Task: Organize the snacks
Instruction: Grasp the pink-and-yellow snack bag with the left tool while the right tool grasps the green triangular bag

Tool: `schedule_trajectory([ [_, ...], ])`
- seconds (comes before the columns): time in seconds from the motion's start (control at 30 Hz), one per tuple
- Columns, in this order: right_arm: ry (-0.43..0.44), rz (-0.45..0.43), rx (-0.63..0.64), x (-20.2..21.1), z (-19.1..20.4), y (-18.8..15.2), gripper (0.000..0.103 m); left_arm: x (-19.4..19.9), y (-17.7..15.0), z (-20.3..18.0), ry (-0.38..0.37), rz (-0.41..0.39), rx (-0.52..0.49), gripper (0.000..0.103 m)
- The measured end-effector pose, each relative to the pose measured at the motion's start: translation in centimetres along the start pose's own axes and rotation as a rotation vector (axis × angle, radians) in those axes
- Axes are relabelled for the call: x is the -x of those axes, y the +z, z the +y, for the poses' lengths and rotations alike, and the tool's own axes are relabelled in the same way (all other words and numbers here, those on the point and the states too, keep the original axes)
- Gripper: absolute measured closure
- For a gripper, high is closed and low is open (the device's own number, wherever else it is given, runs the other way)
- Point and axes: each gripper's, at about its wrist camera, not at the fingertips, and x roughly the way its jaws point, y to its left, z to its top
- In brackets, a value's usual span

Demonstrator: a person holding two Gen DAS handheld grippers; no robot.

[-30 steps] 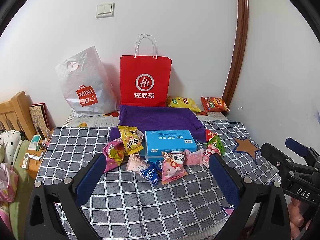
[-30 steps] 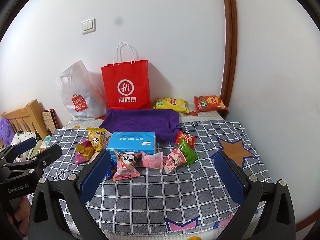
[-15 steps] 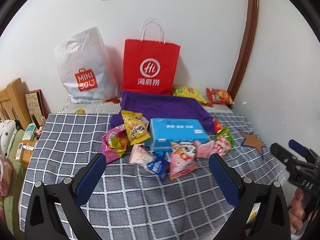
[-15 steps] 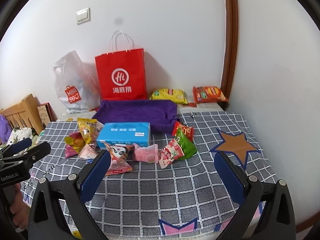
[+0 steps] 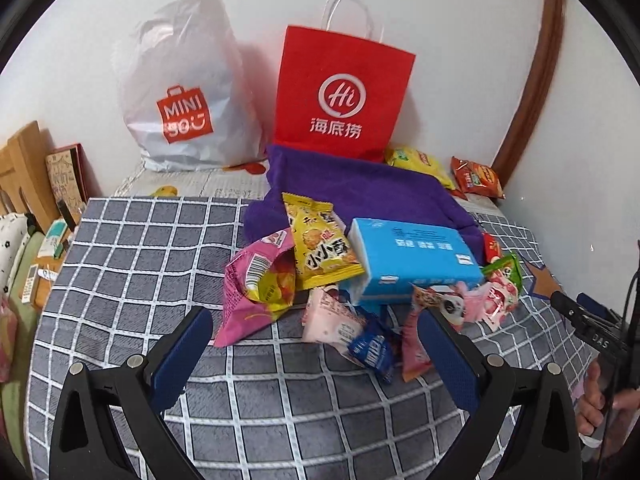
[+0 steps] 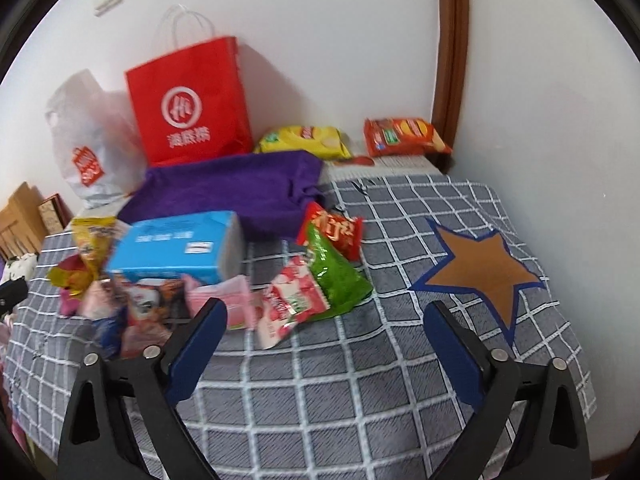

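Observation:
A pile of snacks lies on a grey checked blanket (image 5: 168, 248) around a blue box (image 5: 412, 260). In the left wrist view my left gripper (image 5: 312, 316) stands open just short of the pile, over a pale pink packet (image 5: 332, 320) and a small blue packet (image 5: 372, 352). A yellow packet (image 5: 320, 244) and a magenta bag (image 5: 256, 288) lie to its left. My right gripper (image 6: 325, 306) has its jaws closing, still wide, with nothing pressed between them. A red-and-white packet (image 6: 292, 300), a green packet (image 6: 336, 272) and a red packet (image 6: 336, 232) lie just ahead.
A red paper bag (image 5: 340, 96) and a white plastic bag (image 5: 184, 92) stand against the wall behind a purple cloth (image 5: 360, 192). Yellow (image 6: 304, 140) and red (image 6: 400, 136) chip bags lie at the back right. A hand holds the right gripper's body (image 5: 592, 328).
Both grippers have come down and forward toward the snack pile, which now looks larger and closer in both views. The snacks themselves have not moved.

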Motion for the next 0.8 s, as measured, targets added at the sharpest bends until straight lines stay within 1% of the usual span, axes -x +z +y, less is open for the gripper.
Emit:
schedule_trajectory([
  [0.03,-0.001,0.003,-0.002,-0.7,-0.3,0.1,0.007,-0.4,0.1,0.1,-0.001,0.005,0.004,0.001],
  [0.1,-0.01,0.002,-0.001,-1.7,-0.7,0.4,0.013,-1.0,0.4,0.3,0.0,0.01,0.009,0.001],
  [0.23,-0.017,0.013,0.005,-3.8,-1.3,1.2,0.02,-2.1,1.1,0.6,0.006,0.021,0.011,0.001],
  [0.3,-0.022,0.027,0.034,-4.9,-1.1,1.4,0.032,-2.4,1.3,0.8,0.01,0.024,0.012,0.001],
  [0.37,-0.033,0.032,0.055,-6.0,-0.9,1.6,0.034,-2.6,1.4,1.0,0.016,0.027,0.012,0.001],
  [0.43,-0.042,0.039,0.064,-7.0,-0.8,1.7,0.039,-2.9,1.5,1.3,0.022,0.031,0.014,0.001],
  [0.47,-0.04,0.044,0.061,-7.5,-0.8,1.7,0.043,-3.0,1.5,1.4,0.026,0.033,0.015,0.001],
  [0.5,-0.032,0.06,0.062,-8.2,-0.8,1.8,0.045,-3.1,1.6,1.5,0.03,0.037,0.014,0.001],
  [0.67,-0.031,0.1,0.086,-10.6,0.1,1.9,0.046,-4.0,2.3,2.3,0.039,0.053,0.039,0.001],
  [0.8,-0.024,0.135,0.072,-11.9,0.1,1.8,0.046,-4.4,2.4,2.7,0.043,0.064,0.042,0.001],
])
